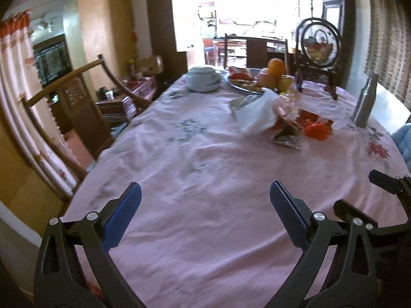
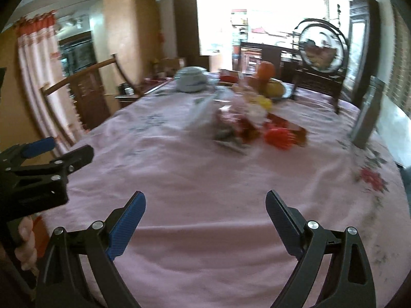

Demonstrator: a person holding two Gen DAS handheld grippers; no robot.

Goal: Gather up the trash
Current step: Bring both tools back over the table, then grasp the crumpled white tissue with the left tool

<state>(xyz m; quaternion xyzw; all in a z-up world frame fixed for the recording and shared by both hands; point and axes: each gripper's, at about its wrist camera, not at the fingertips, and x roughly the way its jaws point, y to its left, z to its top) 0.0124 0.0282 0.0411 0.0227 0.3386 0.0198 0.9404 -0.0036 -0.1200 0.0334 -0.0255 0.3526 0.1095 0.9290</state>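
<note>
A heap of trash lies on the pink tablecloth (image 1: 200,179), right of the middle: a crumpled white bag (image 1: 257,114), clear plastic (image 1: 289,102), a dark wrapper (image 1: 286,137) and red-orange scraps (image 1: 317,129). In the right wrist view the heap (image 2: 239,125) is blurred, with the red-orange scrap (image 2: 280,137) on its right. My left gripper (image 1: 205,197) is open and empty over the near part of the table, well short of the heap. My right gripper (image 2: 205,202) is also open and empty, beside the left one (image 2: 41,148).
Behind the heap stand a fruit plate with an orange (image 1: 276,66), a white lidded bowl (image 1: 203,78) and a round framed ornament (image 1: 319,46). A metal bottle (image 1: 364,102) stands at the right edge. A wooden chair (image 1: 77,97) is at the table's left.
</note>
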